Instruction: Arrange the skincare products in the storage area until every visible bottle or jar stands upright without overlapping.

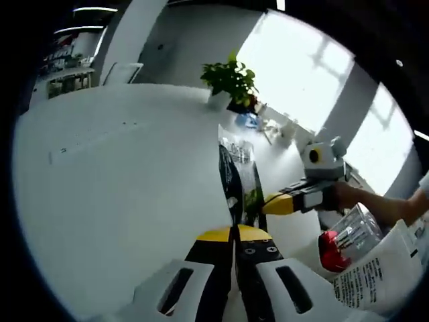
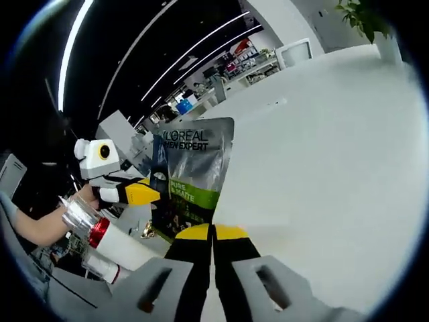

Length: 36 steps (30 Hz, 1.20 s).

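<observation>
A grey and black L'Oreal Men Expert pouch (image 2: 191, 178) with a green band is held up above the white table (image 2: 322, 147). My right gripper (image 2: 213, 230) is shut on its bottom edge. My left gripper (image 2: 151, 193) comes in from the left and pinches the pouch's side edge. In the left gripper view the pouch (image 1: 236, 178) shows edge-on, with my left gripper (image 1: 234, 233) shut on its near edge and the right gripper (image 1: 269, 203) touching it from the right. A white bottle with a red collar and clear cap (image 2: 100, 235) lies low at the left.
A potted plant (image 1: 231, 80) stands at the table's far side, with small items behind it. The red-collared bottle's clear cap (image 1: 352, 231) and a printed white sheet (image 1: 375, 282) sit at the lower right. A person's hand (image 1: 375, 201) holds the right gripper. Shelves and a monitor (image 2: 295, 50) stand far back.
</observation>
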Each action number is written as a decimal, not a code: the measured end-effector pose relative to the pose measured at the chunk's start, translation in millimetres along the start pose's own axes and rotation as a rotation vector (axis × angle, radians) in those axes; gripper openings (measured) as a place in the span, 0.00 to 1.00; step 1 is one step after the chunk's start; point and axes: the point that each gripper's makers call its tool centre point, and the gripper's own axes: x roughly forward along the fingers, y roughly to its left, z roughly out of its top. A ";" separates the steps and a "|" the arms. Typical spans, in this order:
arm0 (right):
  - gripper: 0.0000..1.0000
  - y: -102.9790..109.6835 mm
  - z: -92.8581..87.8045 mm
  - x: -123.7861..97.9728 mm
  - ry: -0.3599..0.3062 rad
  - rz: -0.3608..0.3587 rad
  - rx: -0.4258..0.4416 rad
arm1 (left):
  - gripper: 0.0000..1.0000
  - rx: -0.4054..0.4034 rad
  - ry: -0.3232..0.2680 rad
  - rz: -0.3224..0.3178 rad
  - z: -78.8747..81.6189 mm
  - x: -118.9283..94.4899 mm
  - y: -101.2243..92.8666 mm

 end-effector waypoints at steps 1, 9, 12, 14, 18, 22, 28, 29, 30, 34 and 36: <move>0.01 1.5 1.0 0.2 -0.004 0.003 -0.002 | 0.00 0.009 -0.006 0.004 2.3 -2.6 -0.3; 0.01 12.3 11.9 2.4 -0.051 0.028 -0.003 | 0.00 0.070 -0.078 -0.011 26.3 -20.1 -19.2; 0.02 19.5 15.1 2.7 -0.054 0.040 -0.043 | 0.00 0.105 -0.065 -0.025 31.8 -25.2 -28.6; 0.03 23.1 18.4 2.3 -0.068 0.050 -0.038 | 0.00 0.138 -0.091 -0.019 42.0 -30.5 -33.1; 0.06 25.6 33.6 0.8 -0.111 0.045 -0.057 | 0.00 0.155 -0.137 -0.017 63.2 -41.5 -42.3; 0.08 30.1 41.8 -2.0 -0.123 0.047 -0.063 | 0.00 0.180 -0.183 0.012 79.2 -51.0 -44.1; 0.09 44.1 52.9 -13.8 -0.165 0.063 -0.077 | 0.00 0.151 -0.242 0.018 91.9 -70.4 -50.4; 0.10 46.8 55.3 -15.5 -0.173 0.069 -0.076 | 0.00 0.157 -0.254 0.020 94.6 -74.2 -52.4; 0.10 51.5 58.1 -17.5 -0.179 0.081 -0.077 | 0.00 0.158 -0.264 0.021 97.1 -77.6 -54.1; 0.11 71.0 73.3 -23.3 -0.215 0.133 -0.114 | 0.00 0.162 -0.321 0.017 111.4 -97.8 -63.3; 0.11 84.1 84.9 -26.9 -0.236 0.158 -0.146 | 0.00 0.164 -0.341 0.011 117.7 -107.6 -69.7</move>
